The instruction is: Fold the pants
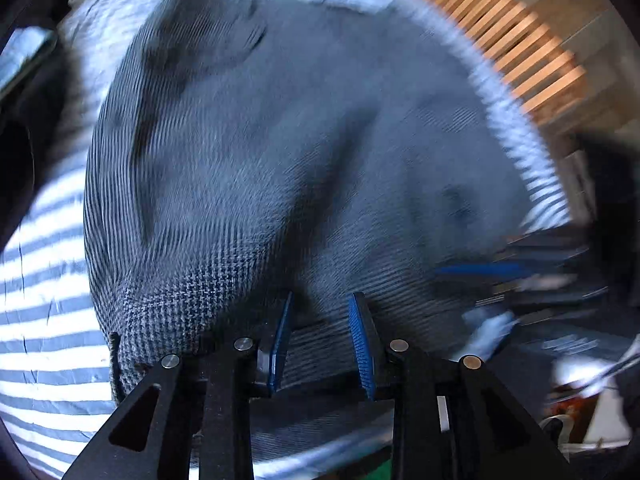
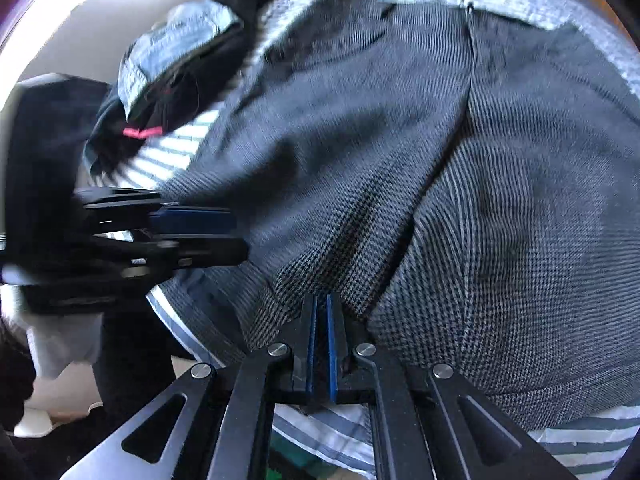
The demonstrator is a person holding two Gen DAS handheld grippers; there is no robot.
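Striped sheet (image 1: 44,344) | L fingers (image 1: 322,340) parted over pants (image 1: 280,152) | R fingers (image 2: 322,344) pinched together at hem

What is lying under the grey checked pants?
A blue-and-white striped sheet shows around the grey checked woven pants, so they lie on it. What is beneath the sheet is covered and cannot be seen.

A blue-and-white striped sheet (image 1: 44,320) covers the surface, bright where daylight falls on it. Beyond its far edge stands a row of light wooden slats (image 1: 520,52). In the right wrist view a pale wall (image 2: 92,12) glows with strong light at the upper left.
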